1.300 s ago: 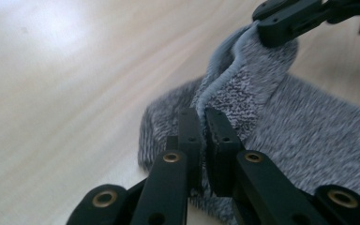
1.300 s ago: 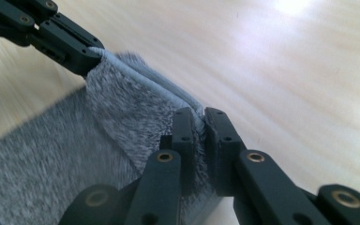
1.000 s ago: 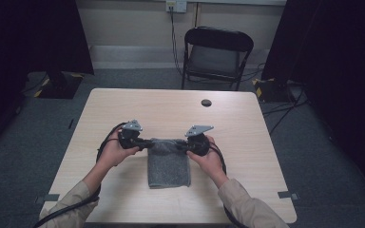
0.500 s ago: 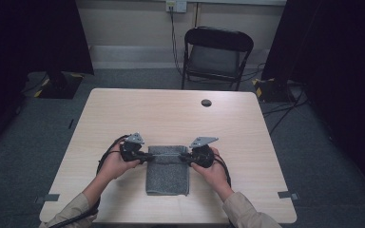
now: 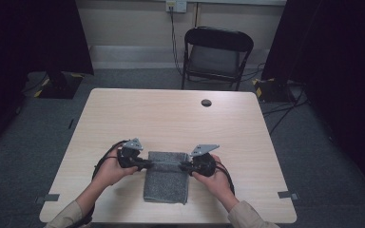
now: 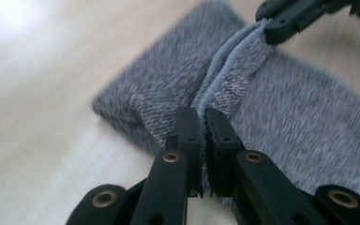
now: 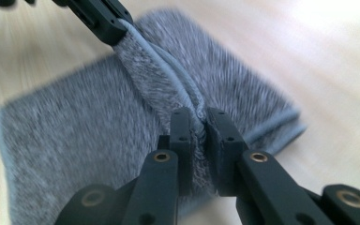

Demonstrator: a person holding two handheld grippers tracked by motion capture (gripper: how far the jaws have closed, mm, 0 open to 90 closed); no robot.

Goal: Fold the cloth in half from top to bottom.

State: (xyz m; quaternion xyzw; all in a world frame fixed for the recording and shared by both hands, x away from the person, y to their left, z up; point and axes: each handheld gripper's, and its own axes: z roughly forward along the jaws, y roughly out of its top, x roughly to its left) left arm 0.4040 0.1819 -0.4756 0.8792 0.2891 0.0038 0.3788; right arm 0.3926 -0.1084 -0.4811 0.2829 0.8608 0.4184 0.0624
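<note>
A grey fluffy towel lies folded near the table's front edge. My left gripper is shut on the hemmed edge of the towel at its left side. My right gripper is shut on the same hemmed edge of the towel at its right side. The edge is stretched taut between the two grippers and lifted slightly, while the rest of the towel rests on the table. The left gripper faces the right gripper's jaws at the top of its view, and the right gripper sees the left one likewise.
The light wooden table has a small dark round disc near its far edge. A black folding chair stands behind the table. Dark curtains hang on both sides of the room.
Both grippers have moved toward the front of the table with the towel's edge held between them, drawing the fold back over the towel.
</note>
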